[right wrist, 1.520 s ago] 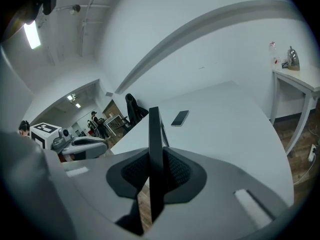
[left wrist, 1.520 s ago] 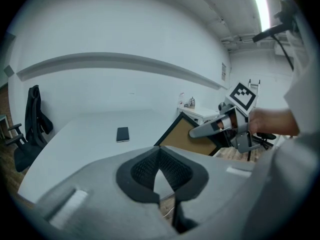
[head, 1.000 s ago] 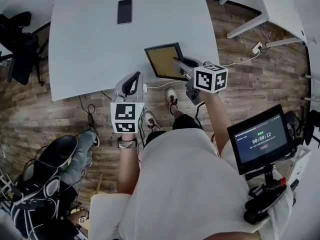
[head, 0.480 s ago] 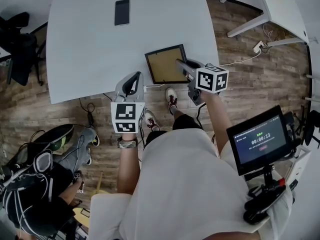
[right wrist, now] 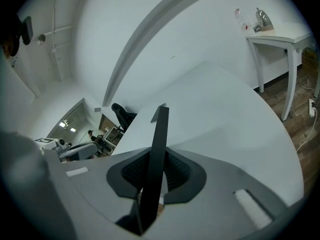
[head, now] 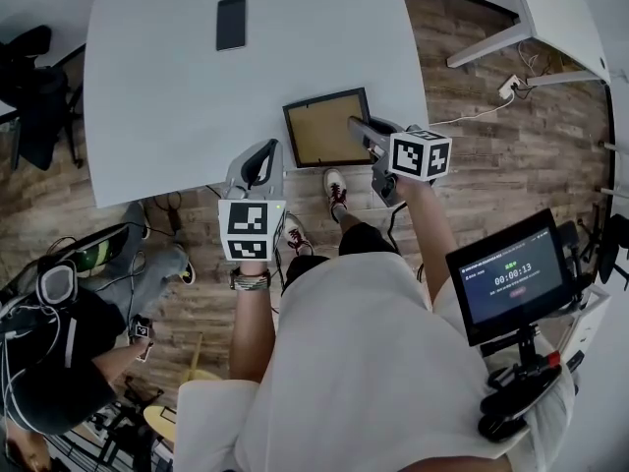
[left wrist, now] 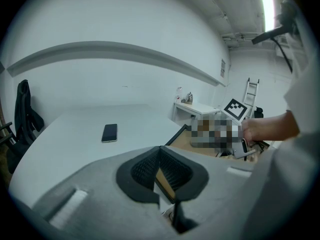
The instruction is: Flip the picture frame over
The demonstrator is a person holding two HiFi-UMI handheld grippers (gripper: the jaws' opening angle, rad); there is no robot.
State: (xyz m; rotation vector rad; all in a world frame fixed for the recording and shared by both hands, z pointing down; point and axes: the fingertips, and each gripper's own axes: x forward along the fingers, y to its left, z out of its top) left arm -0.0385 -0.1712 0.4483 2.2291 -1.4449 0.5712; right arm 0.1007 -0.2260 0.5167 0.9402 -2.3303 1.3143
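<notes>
The picture frame (head: 327,127) is black-rimmed with its brown backing facing up. It lies low at the front edge of the white table (head: 177,96). My right gripper (head: 359,131) is shut on the frame's right rim. In the right gripper view that rim (right wrist: 159,129) runs edge-on between the pads. Whether the frame rests on the table I cannot tell. My left gripper (head: 257,160) hovers just left of the frame at the table's edge, shut on nothing. From the left gripper view (left wrist: 160,151) the frame's black rim (left wrist: 176,135) shows beyond the fingertips.
A black phone (head: 231,23) lies far back on the table, also visible as the phone (left wrist: 109,132) in the left gripper view. A second white table (head: 550,8) stands at the upper right and a black chair (head: 29,87) at the left. A small screen (head: 511,273) sits at my right. A person (head: 59,362) crouches at the lower left.
The right gripper has sunk with the frame, which now lies flatter and closer to the table. The left gripper has stayed put. The person at the lower left has shifted.
</notes>
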